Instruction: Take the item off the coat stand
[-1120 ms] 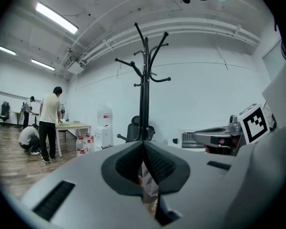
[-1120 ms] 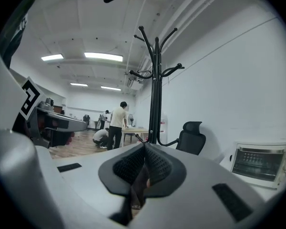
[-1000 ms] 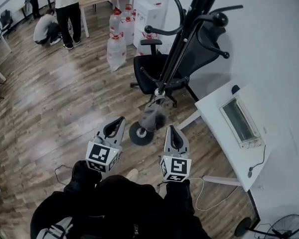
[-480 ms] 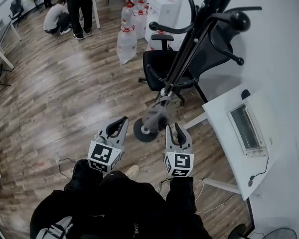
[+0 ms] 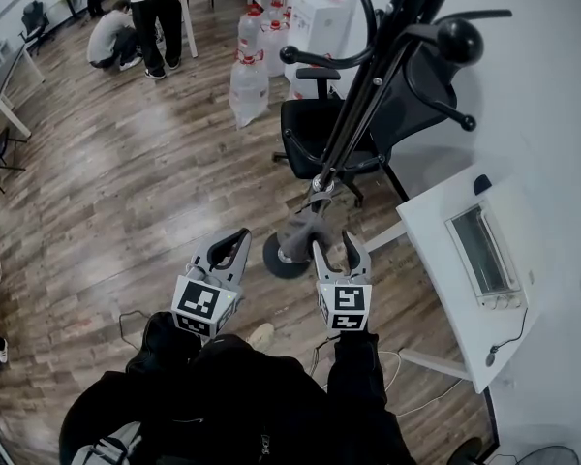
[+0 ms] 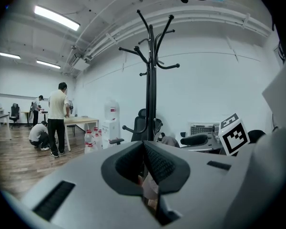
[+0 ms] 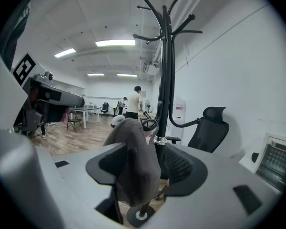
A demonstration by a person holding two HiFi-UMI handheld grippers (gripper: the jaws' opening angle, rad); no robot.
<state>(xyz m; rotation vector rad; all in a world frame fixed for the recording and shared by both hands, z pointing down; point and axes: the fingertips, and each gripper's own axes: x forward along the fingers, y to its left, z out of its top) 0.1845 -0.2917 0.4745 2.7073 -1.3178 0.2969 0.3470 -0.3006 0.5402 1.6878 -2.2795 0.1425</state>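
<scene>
i see a black office chair (image 5: 308, 136), water jugs (image 5: 249, 77), two people (image 5: 161, 13) far off, a white counter (image 5: 434, 245) right.

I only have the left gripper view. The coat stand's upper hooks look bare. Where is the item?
Observer: The right gripper view shows a grey item hanging low on the coat stand.
Operator: Does the right gripper have it?
Observer: Not gripped. The right gripper has the item between its jaws, which are opening.
Operator: How close is my gripper?
Observer: In the head view, the left gripper sits to the item's left, apart from it.
</scene>
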